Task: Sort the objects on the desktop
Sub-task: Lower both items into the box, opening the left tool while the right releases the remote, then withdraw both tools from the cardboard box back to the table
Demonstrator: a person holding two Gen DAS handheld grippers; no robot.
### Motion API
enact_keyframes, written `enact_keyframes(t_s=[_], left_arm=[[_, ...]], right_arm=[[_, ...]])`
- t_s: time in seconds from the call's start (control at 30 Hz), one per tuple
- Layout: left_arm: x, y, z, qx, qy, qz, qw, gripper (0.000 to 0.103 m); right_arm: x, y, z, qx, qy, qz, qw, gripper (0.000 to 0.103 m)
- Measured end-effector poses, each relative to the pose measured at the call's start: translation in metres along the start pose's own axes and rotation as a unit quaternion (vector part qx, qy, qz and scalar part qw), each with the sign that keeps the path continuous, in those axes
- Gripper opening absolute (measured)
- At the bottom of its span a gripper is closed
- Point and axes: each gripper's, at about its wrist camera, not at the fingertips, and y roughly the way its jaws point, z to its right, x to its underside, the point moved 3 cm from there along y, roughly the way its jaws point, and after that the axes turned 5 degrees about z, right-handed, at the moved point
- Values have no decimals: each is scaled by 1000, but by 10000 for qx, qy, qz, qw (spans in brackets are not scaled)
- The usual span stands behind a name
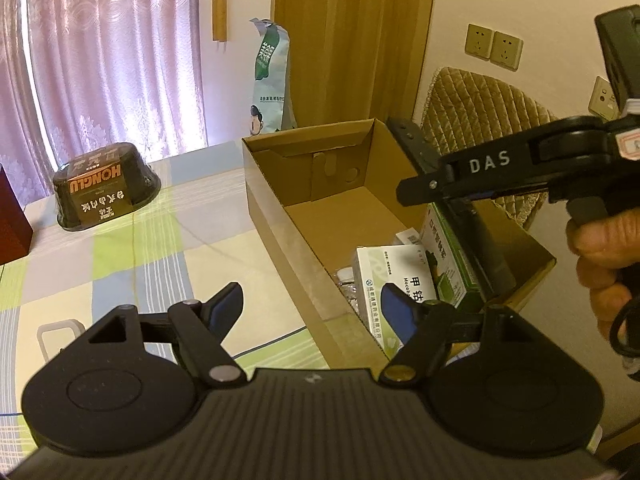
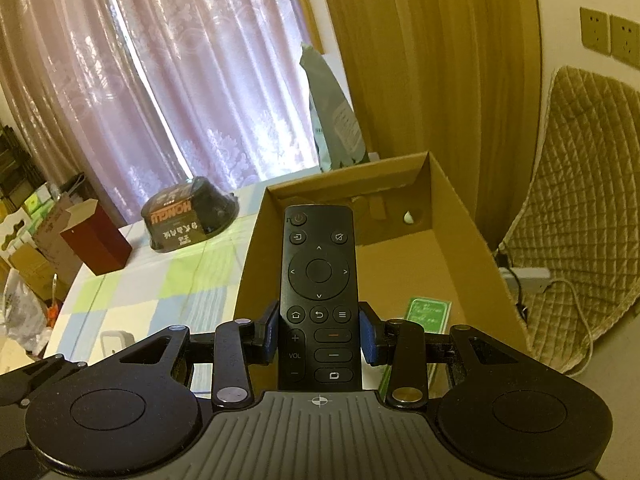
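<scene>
The surface (image 1: 168, 248), under a checked cloth, carries an open cardboard box (image 1: 280, 216) along its right edge. Sorting is partly done, in my judgement: the near end of the box already holds a white medicine carton (image 1: 376, 276), a green-and-white carton (image 1: 448, 264) leaning beside it, and something clear and crinkled beneath them that cannot be identified. The far end of the box is bare.

Outside the box, a black wrapped bowl (image 1: 106, 188) sits toward the far left corner, a dark red box (image 2: 96, 240) stands near the left edge, and a tall printed bag (image 1: 270, 76) stands behind the cardboard box. Whether these are due for sorting cannot be established. A small white looped object (image 1: 60, 334) at the near edge is largely hidden by the gripper body and cannot be named.

The right gripper (image 2: 319, 338) has its jaws closed on the lower sides of a black remote control (image 2: 319, 292), which is held above the box opening, power button pointing away. This item is in hand, not yet deposited. In the left wrist view the remote is mostly masked by the gripper frame and the hand (image 1: 604, 248).

The left gripper (image 1: 312, 312) hovers over the near wall of the box, jaws spread wide and holding nothing.

The near right corner of the box is cut off.
</scene>
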Motion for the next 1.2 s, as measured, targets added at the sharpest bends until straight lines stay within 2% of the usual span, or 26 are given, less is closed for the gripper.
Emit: enact_keyframes(t_s=[0.07,0.1,0.13,0.17,0.27,0.73,0.97,1.2], left_arm=[[1,0,-2,-8,0,-11,10000,72],[1,0,-2,-12,-3,-19,10000,72],[2,0,-3,-18,-4,-27,10000,72],[3,-1,-4,-26,-3,-33,10000,72],[6,-3,-7,-55,-14,-53,10000,72],[30,-43,-35,-293,-111,-53,9995,74],[61,-73,-65,-554,-228,-189,9980,76],[94,-100,-104,-903,-396,-345,9945,77]], right_arm=[[1,3,-1,55,-18,-3,10000,41],[1,4,-2,105,-47,1,9999,47],[1,4,-1,139,-30,41,9999,79],[1,1,-1,151,-19,132,9998,92],[0,-9,-1,180,-30,372,9991,92],[11,-52,-19,-27,72,690,9976,92],[37,-71,-57,-323,-155,688,9970,92],[71,-69,-108,-755,-499,451,9949,92]])
